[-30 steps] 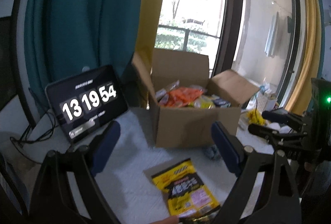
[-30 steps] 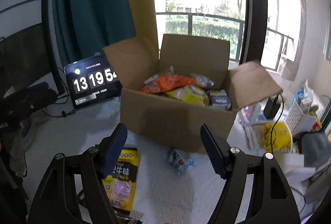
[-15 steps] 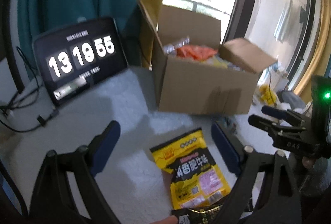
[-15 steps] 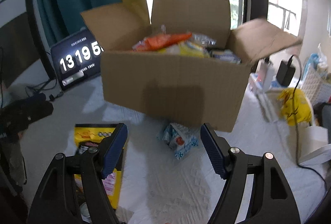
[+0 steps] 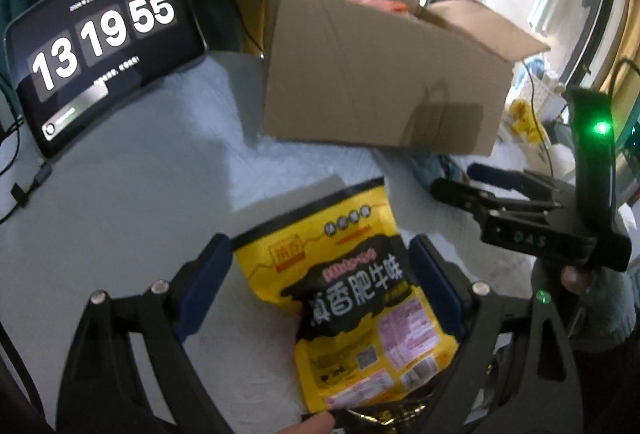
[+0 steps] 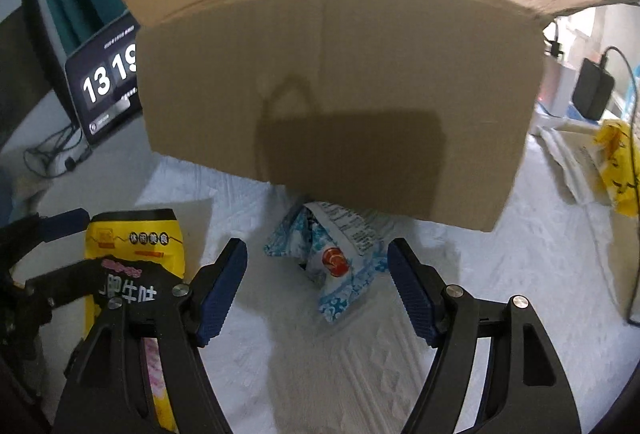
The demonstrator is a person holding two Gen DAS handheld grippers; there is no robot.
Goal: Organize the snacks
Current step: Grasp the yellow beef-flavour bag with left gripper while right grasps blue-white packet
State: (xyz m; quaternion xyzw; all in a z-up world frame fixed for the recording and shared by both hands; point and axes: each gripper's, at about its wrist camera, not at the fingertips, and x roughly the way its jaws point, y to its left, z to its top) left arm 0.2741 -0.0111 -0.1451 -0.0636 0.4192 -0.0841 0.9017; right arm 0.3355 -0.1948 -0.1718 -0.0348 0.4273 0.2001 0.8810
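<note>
An open cardboard box (image 5: pixel 380 81) with snack packets in it stands on the white cloth; it also shows in the right wrist view (image 6: pixel 340 93). A yellow and black snack bag (image 5: pixel 352 298) lies flat between the open fingers of my left gripper (image 5: pixel 320 286), not gripped; it also shows in the right wrist view (image 6: pixel 132 254). A blue and white snack packet (image 6: pixel 332 258) lies in front of the box, between the open fingers of my right gripper (image 6: pixel 316 282). The right gripper also shows in the left wrist view (image 5: pixel 452 181).
A tablet clock (image 5: pixel 100 49) leans at the back left with cables beside it. A black charger (image 6: pixel 592 89), papers and a yellow bag (image 6: pixel 620 161) lie to the right. A second dark packet edge (image 5: pixel 380 418) lies under the yellow bag's near end.
Both grippers have dropped and moved forward toward the table. The left one now straddles the yellow bag and the right one straddles the blue and white packet. The clock went from 54 to 55.
</note>
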